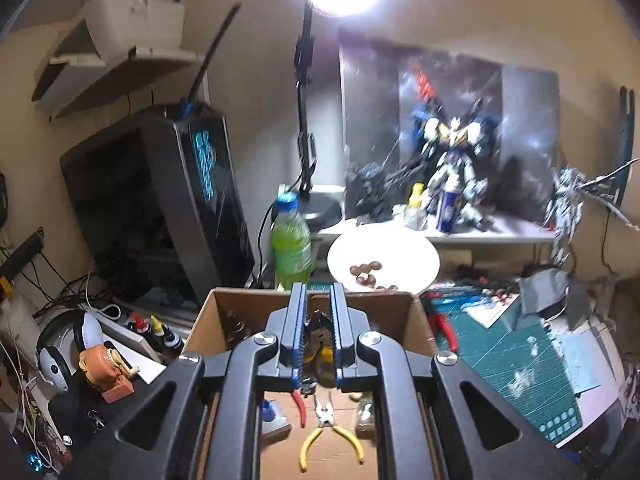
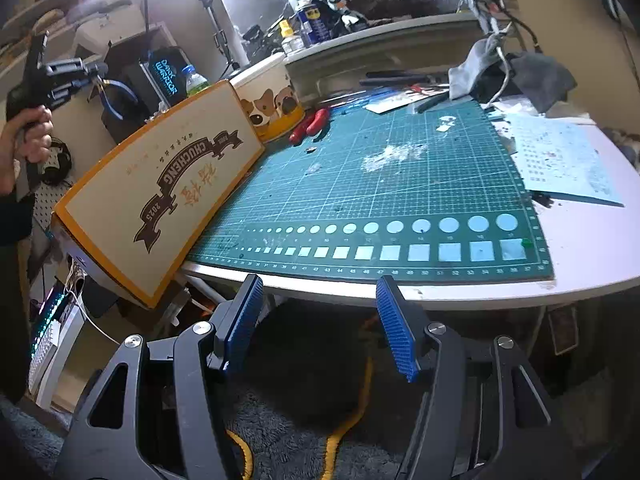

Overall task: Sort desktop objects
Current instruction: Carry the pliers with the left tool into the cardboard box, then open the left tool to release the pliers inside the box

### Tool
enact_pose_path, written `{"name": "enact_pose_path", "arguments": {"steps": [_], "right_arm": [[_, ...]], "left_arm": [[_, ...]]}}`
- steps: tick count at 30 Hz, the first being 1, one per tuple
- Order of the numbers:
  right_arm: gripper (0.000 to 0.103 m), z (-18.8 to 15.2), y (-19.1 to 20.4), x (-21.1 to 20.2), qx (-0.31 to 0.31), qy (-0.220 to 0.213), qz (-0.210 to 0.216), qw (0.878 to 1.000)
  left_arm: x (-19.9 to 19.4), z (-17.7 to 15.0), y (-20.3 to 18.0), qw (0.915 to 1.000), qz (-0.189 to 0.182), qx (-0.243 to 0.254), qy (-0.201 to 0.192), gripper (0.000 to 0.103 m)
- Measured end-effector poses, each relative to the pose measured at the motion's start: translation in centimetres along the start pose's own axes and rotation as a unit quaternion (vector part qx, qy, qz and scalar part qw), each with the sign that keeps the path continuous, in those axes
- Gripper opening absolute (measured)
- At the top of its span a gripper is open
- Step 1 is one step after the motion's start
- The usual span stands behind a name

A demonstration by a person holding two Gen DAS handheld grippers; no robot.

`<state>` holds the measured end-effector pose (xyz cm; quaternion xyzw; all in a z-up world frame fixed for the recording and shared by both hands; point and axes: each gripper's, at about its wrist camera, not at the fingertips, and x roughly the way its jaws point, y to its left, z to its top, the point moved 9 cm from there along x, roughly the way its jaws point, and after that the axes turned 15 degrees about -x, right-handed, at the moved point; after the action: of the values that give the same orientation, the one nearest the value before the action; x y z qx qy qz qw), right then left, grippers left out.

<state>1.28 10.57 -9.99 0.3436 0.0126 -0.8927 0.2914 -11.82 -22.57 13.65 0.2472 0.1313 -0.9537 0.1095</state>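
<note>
Holding what, the left gripper (image 1: 318, 288)? — STUDENT

Blue-handled pliers (image 2: 116, 94). The jaws are narrow and clamped on the tool near its head. In the right wrist view the handles hang down freely. — TUTOR

And where is that relative to the box (image 1: 256, 291)? — STUDENT

Above its open top, clear of the walls. Yellow pliers (image 1: 332, 436), a red cutter (image 1: 299, 404) and small bottles lie on the floor of the box. — TUTOR

So the pliers are going in? — STUDENT

That is not settled. A tool held over an open box fits one on its way in as well as one just lifted out. — TUTOR

What makes the carry good either way? — STUDENT

In my judgement, keep the clamp firm, since the drooping handles can swing and twist the head between the pads. Travel straight up or down over the middle of the box, so the handles miss the rim and the tools below. — TUTOR

And the right gripper (image 2: 320, 292)? — STUDENT

Its jaws are wide and hold nothing. It hangs off the desk edge, in front of the mat (image 2: 400, 184), where more red cutters (image 2: 310, 124) lie near the far corner. — TUTOR
</note>
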Motion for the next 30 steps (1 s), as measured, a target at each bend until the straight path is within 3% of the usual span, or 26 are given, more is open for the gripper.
{"name": "enact_pose_path", "arguments": {"steps": [6,12,24,30], "right_arm": [[0.056,0.3,0.2,0.9,-0.002,0.005,0.006,1.000],[0.056,0.6,-0.1,1.1,-0.003,0.005,-0.001,1.000],[0.056,0.5,-1.6,1.0,0.009,0.007,-0.014,1.000],[0.056,0.3,-1.5,1.0,0.008,0.009,-0.015,1.000]], "left_arm": [[6.5,-1.3,1.2,0.9980,0.011,-0.017,0.060,0.011],[12.1,-4.6,2.2,0.9923,0.032,-0.011,0.119,0.011],[14.8,-8.7,0.9,0.9826,0.021,0.020,0.183,0.011],[15.8,-10.4,1.3,0.9770,0.033,0.036,0.207,0.011]]}}
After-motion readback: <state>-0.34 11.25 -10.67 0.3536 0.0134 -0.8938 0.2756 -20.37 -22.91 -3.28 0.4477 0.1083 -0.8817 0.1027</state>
